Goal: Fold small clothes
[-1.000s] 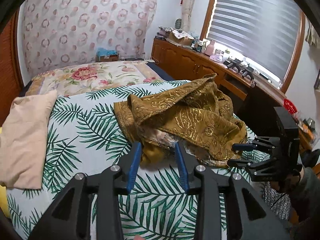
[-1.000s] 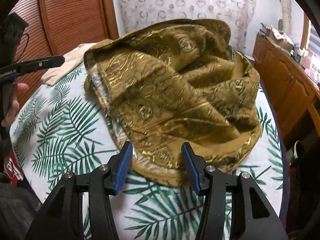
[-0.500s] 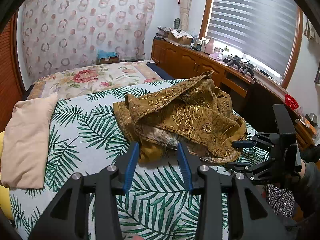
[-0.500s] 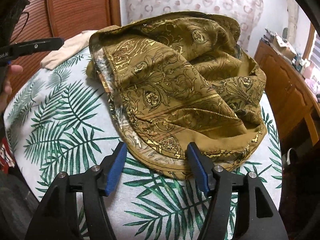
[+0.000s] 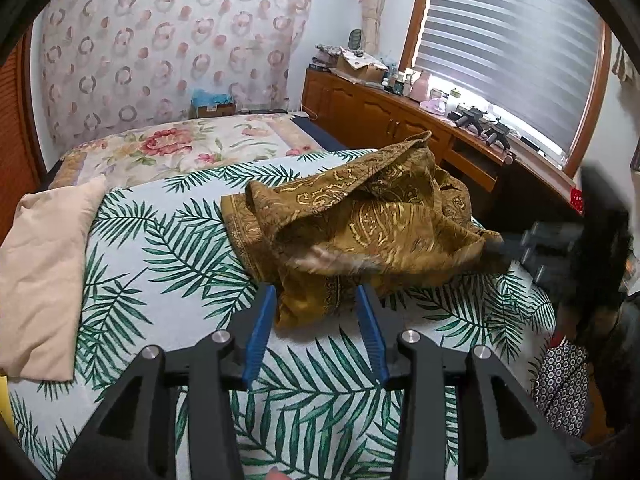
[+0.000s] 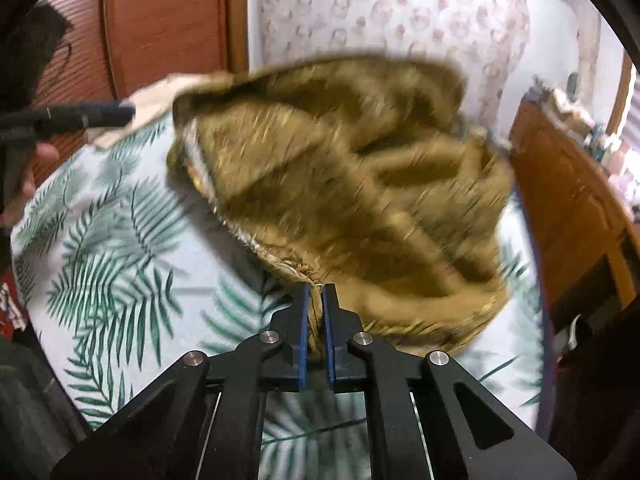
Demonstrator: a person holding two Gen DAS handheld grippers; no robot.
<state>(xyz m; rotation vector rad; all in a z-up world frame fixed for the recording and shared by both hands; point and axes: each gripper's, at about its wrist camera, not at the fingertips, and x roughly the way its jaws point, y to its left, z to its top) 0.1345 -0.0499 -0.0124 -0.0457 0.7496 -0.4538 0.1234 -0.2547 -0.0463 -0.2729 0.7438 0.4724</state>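
A crumpled golden-brown patterned garment [image 5: 360, 228] lies in a heap on the palm-leaf bedspread [image 5: 168, 264]. My left gripper [image 5: 316, 300] is open, its blue fingers either side of the garment's near hanging corner, not closed on it. My right gripper [image 6: 315, 292] is shut on the near hem of the garment [image 6: 344, 184], which looks motion-blurred in the right wrist view. In the left wrist view the right gripper [image 5: 560, 252] shows blurred at the garment's right edge. The left gripper [image 6: 80, 114] shows at far left in the right wrist view.
A beige pillow [image 5: 44, 268] lies at the bed's left. A floral quilt [image 5: 180, 148] covers the far end. A wooden sideboard [image 5: 400, 116] with clutter runs along the right under the window blinds. A wooden wardrobe [image 6: 160, 28] stands behind the bed.
My right gripper has closed on the garment's near hem and is pulling it, blurring the cloth. My left gripper has edged forward around the garment's near corner, still open.
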